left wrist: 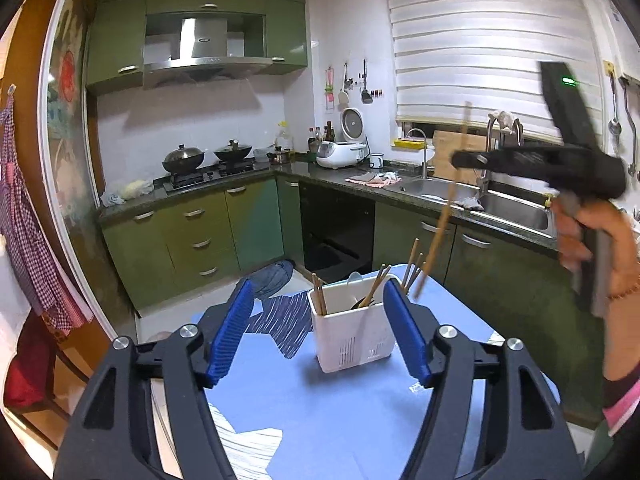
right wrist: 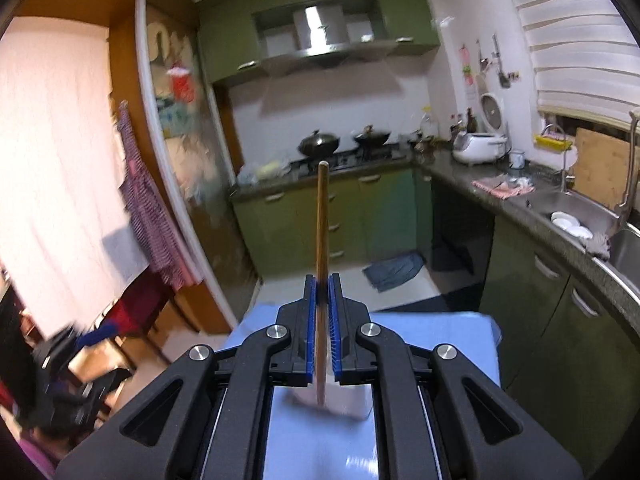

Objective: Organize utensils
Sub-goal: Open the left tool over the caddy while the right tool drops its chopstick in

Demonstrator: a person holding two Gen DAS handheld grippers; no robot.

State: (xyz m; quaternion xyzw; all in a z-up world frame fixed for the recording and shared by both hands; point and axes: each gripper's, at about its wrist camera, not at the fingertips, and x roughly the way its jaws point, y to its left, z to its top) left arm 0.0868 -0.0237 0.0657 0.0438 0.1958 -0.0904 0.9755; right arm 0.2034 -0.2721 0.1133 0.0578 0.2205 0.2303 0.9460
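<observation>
Left gripper (left wrist: 320,332): jaws stand wide, nothing between the blue pads, aimed at the white utensil holder (left wrist: 352,328) on the blue table (left wrist: 340,412). The holder contains several chopsticks and a dark utensil. Right gripper (right wrist: 321,312): pads clamped narrow on a single wooden chopstick (right wrist: 321,240), held in the air above the holder's right side.
</observation>
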